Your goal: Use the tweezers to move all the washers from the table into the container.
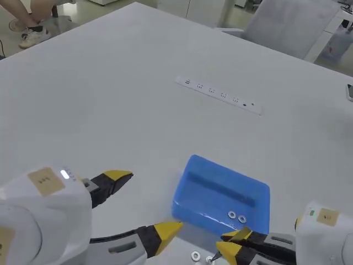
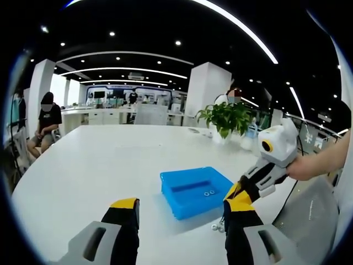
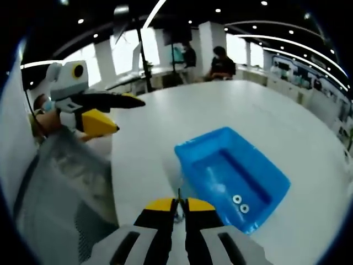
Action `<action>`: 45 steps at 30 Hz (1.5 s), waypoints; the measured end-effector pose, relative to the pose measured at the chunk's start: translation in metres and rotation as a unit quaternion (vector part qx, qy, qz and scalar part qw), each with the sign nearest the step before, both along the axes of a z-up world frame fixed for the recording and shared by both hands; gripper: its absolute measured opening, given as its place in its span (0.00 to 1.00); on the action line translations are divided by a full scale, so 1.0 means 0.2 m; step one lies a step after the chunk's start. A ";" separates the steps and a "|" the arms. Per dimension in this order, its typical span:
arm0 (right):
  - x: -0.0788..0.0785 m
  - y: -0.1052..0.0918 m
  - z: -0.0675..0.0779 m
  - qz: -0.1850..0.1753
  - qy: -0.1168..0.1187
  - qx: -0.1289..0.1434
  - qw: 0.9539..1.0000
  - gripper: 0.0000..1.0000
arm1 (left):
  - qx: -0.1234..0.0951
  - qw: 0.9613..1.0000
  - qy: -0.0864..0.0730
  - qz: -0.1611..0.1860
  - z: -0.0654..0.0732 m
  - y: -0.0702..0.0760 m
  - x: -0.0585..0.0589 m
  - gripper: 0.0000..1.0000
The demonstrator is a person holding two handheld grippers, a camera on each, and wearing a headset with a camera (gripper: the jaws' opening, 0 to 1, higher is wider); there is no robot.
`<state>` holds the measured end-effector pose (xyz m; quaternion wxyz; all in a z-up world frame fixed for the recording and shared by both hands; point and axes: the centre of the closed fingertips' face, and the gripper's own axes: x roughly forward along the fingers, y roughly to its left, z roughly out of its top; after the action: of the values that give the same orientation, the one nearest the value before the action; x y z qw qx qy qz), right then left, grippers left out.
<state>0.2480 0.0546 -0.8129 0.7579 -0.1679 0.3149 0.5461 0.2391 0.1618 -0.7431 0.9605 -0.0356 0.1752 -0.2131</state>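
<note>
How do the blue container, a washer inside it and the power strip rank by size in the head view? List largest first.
1. Blue container
2. Power strip, though farther away
3. Washer; the two inside look alike

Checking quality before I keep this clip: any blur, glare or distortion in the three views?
Head view: sharp, even light, the two washers in the container read clearly. Left gripper view: fisheye bending, bright ceiling lights. Right gripper view: softer, bright windows at top.

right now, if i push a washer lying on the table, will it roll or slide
The washer lies flat on the smooth table, so it would probably slide, not roll. It looks small and thin, so it may slip from the tweezers.
</note>
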 end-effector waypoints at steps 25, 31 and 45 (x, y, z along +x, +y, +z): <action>0.00 0.06 0.00 -0.004 -0.035 0.040 0.999 0.04 | -0.001 1.000 0.013 -0.013 -0.02 -0.03 0.00 0.61; 0.00 0.08 -0.01 -0.008 -0.037 0.049 0.998 0.04 | 0.005 1.000 0.003 -0.001 -0.01 0.00 0.00 0.62; 0.05 -0.01 0.11 -0.059 -0.030 0.079 0.995 0.03 | 0.004 1.000 -0.015 0.017 0.02 0.04 0.00 0.63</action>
<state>0.2589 0.0521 -0.7907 0.8085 -0.1049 0.2577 0.5185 0.2400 0.1695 -0.7400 0.9667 -0.0313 0.1613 -0.1960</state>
